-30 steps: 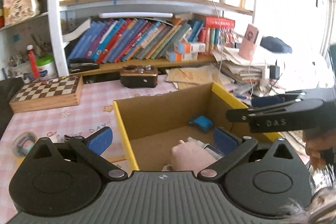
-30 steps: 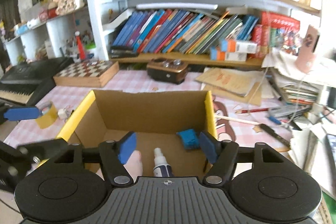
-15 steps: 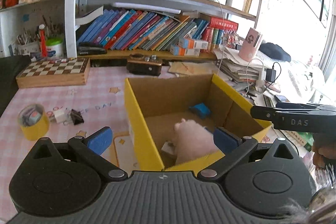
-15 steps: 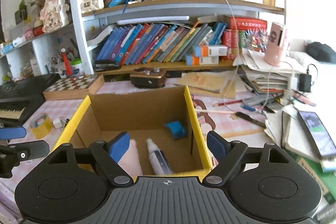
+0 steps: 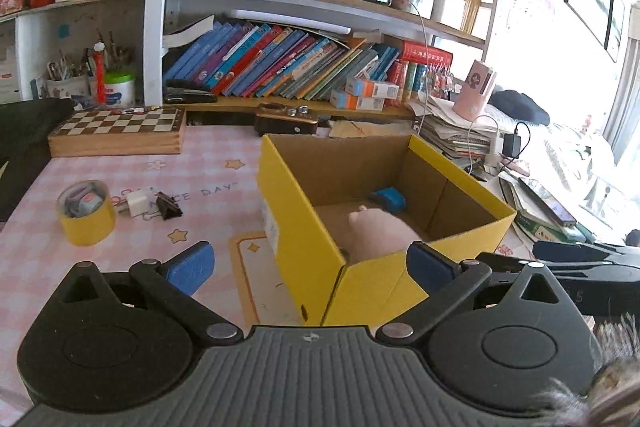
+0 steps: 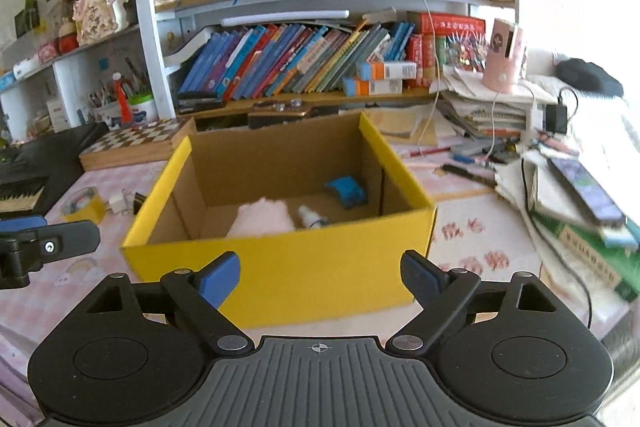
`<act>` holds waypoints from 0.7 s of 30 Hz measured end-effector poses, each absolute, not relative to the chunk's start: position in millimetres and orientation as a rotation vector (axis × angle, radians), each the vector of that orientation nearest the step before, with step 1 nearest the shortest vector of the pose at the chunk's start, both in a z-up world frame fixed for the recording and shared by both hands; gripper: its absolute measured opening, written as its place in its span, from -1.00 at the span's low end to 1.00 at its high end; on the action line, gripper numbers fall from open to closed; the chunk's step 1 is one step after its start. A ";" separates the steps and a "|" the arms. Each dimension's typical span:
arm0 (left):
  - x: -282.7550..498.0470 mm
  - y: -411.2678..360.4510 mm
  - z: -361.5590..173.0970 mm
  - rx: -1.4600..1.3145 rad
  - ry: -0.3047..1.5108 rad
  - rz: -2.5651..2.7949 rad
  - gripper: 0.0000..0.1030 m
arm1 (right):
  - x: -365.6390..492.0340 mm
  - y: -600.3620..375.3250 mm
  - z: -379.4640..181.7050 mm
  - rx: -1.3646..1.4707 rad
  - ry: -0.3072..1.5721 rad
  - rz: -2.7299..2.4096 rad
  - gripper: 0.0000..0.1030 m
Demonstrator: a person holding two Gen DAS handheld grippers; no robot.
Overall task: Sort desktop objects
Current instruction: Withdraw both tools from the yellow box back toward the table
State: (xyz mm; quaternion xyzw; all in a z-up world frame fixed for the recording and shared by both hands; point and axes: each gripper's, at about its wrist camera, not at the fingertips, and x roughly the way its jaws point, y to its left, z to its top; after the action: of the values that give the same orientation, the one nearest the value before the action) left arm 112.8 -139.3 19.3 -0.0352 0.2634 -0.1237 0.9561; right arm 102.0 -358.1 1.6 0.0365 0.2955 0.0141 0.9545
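One yellow box (image 6: 280, 267) holds three items; two grippers.

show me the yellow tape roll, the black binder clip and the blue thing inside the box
yellow tape roll (image 5: 86, 223), left wrist view, on its yellow outer side
black binder clip (image 5: 168, 205), left wrist view, on its black folded body
blue thing (image 6: 347, 190), right wrist view, on its top face, inside the box

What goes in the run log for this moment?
box: pink plush, bottle, blue item inside | left claw: open, empty | right claw: opening, empty | tape roll: on table
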 end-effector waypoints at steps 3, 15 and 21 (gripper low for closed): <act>105.1 -129.8 15.4 -0.064 0.546 -0.254 1.00 | 91.6 -345.8 -1.5 0.089 0.610 0.026 0.75; 70.0 -88.9 5.6 -0.020 0.591 -0.278 1.00 | 59.3 -296.7 -9.9 0.100 0.662 0.004 0.75; 54.8 -71.0 3.3 -0.008 0.607 -0.296 1.00 | 43.6 -273.3 -15.1 0.105 0.691 0.011 0.75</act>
State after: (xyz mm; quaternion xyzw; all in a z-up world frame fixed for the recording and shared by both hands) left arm 54.8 -71.0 3.3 -0.0038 0.2979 -0.1450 0.9435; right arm 43.6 -273.3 -15.1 0.0515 0.3386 0.0055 0.9395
